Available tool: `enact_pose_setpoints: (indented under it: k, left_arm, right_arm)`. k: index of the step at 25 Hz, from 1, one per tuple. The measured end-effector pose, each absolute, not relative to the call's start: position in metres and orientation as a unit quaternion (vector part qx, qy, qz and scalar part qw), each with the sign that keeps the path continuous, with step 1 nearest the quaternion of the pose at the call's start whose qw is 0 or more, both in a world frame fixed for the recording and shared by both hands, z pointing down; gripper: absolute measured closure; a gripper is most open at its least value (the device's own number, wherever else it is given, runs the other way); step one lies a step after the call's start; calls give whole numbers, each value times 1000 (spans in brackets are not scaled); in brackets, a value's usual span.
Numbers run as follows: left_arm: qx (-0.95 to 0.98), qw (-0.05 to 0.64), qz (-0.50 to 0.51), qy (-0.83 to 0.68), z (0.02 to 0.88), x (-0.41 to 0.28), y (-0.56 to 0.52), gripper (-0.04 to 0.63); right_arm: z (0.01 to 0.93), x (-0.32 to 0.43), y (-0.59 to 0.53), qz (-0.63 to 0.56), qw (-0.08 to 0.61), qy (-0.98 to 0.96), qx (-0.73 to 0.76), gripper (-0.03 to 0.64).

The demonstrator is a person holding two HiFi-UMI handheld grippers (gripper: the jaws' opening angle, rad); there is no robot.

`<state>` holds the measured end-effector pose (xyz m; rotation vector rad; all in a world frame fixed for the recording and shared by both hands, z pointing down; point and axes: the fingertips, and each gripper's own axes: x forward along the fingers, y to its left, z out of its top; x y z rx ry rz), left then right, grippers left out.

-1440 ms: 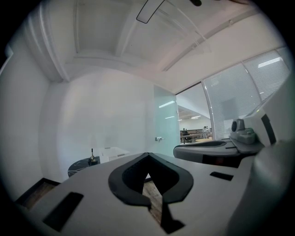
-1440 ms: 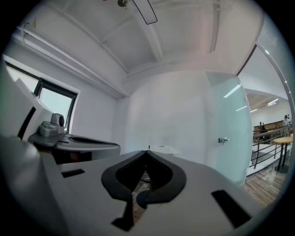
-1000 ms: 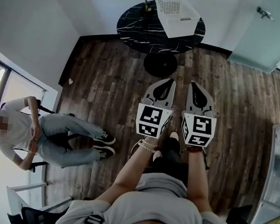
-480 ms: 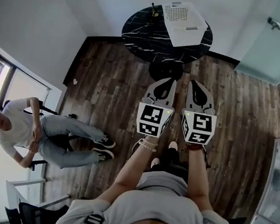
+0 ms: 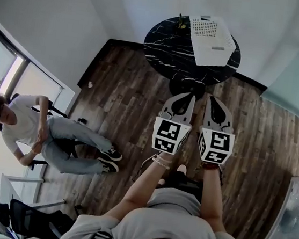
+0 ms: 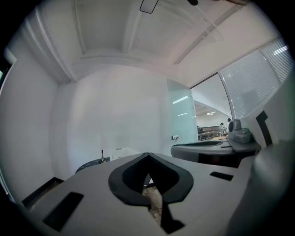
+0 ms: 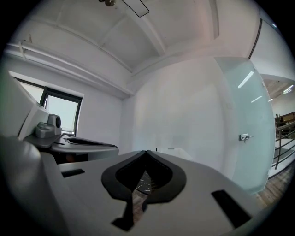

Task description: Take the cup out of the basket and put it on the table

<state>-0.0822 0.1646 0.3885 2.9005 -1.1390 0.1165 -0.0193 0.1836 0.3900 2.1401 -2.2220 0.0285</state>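
Zero steps done so far: the cup isn't showing in any view, so it's prob. sitting inside the white basket [image 5: 215, 43], which is resting on the round black table [image 5: 164, 42] well ahead of you. Everything's left: reach, grip, lift out, set down. You're holding the left gripper [image 5: 188, 95] and right gripper [image 5: 212, 98] side by side, approx. level, pointing toward the table w/ both pairs of jaws pressed together and nothing btwn them.
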Motion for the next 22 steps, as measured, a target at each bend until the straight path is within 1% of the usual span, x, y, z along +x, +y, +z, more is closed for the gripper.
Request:
enact_pose_setpoints:
  k: [9, 22]
  left_arm:
    - [919, 19, 35, -393, 384, -77, 140, 591]
    - [925, 17, 27, -380, 380, -42, 133, 591]
  right_arm:
    - [384, -14, 150, 5, 27, -742, 670, 609]
    - [383, 24, 149, 7, 19, -727, 686, 609]
